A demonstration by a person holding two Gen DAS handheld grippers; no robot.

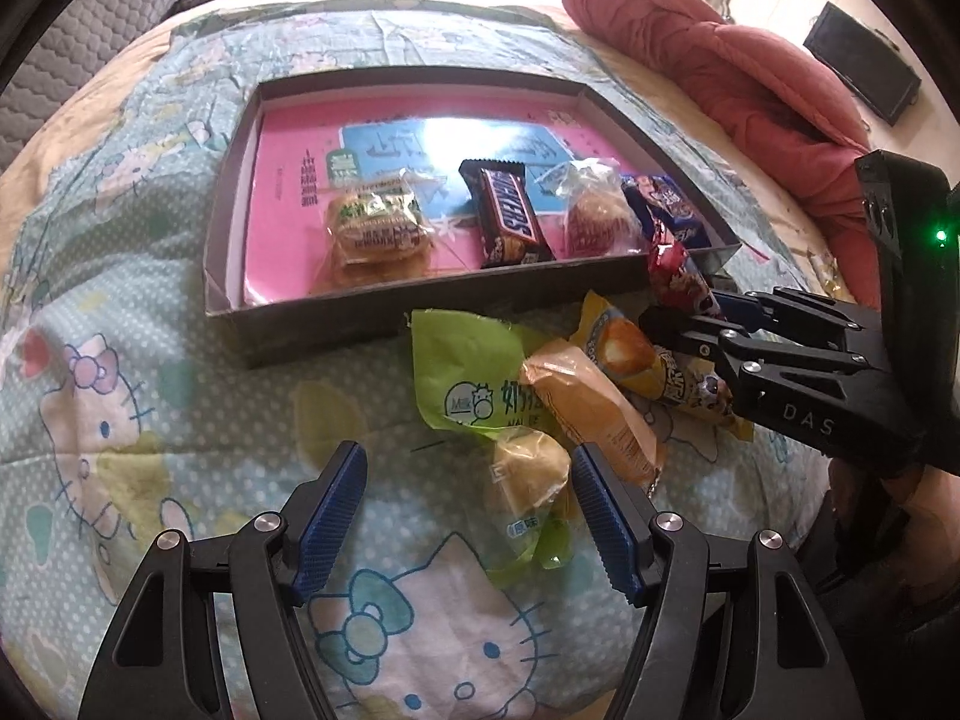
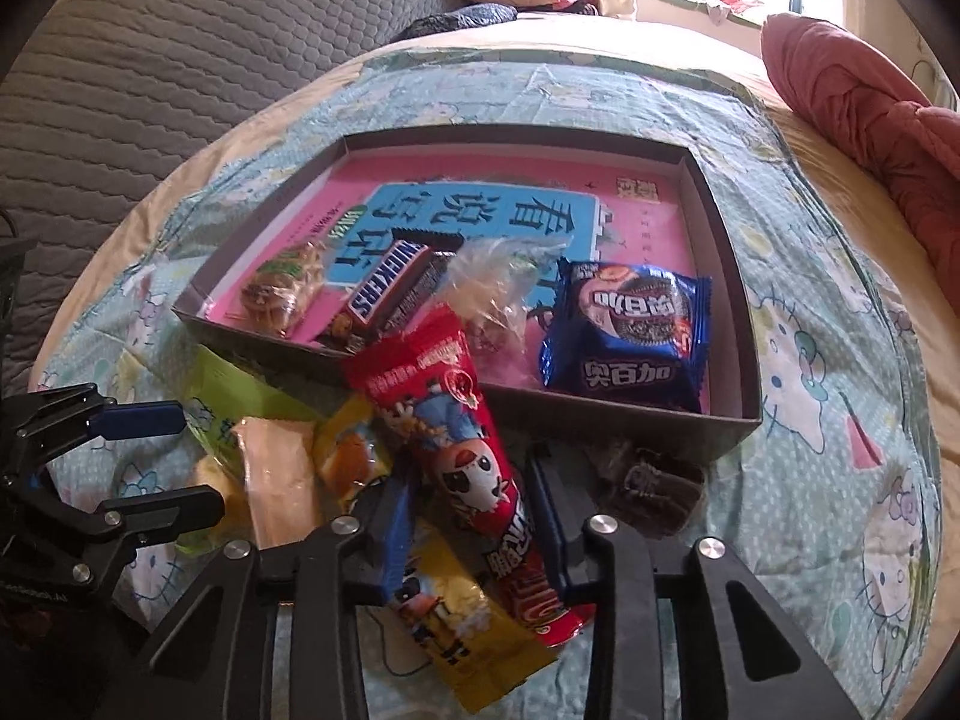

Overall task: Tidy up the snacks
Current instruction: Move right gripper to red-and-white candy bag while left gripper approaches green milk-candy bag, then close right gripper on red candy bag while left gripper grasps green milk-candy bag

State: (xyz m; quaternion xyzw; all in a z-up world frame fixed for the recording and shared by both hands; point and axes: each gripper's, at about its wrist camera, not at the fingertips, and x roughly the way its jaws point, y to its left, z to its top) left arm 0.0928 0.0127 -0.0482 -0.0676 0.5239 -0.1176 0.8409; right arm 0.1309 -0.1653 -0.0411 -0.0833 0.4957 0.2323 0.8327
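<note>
A shallow grey box [image 1: 336, 306] [image 2: 729, 420] on the bed holds a cookie pack [image 1: 375, 225], a Snickers bar [image 1: 510, 213] [image 2: 390, 288], a clear-wrapped snack [image 1: 594, 213] and a blue Oreo-style pack [image 2: 630, 330]. My right gripper [image 2: 468, 516] [image 1: 690, 315] is shut on a red snack packet [image 2: 456, 420] [image 1: 675, 273], held over the box's near wall. My left gripper [image 1: 468, 480] [image 2: 162, 456] is open and empty over loose snacks: a green packet [image 1: 462, 378], an orange packet [image 1: 594, 414], a yellow packet [image 1: 654, 366] [image 2: 456, 618] and a small pale packet [image 1: 525, 480].
The bed has a Hello Kitty sheet [image 1: 120, 420]. A pink quilt [image 1: 750, 78] lies at the right. A dark wrapped snack [image 2: 648, 480] sits beside the box's near right corner. A grey padded headboard [image 2: 150, 60] stands at the left.
</note>
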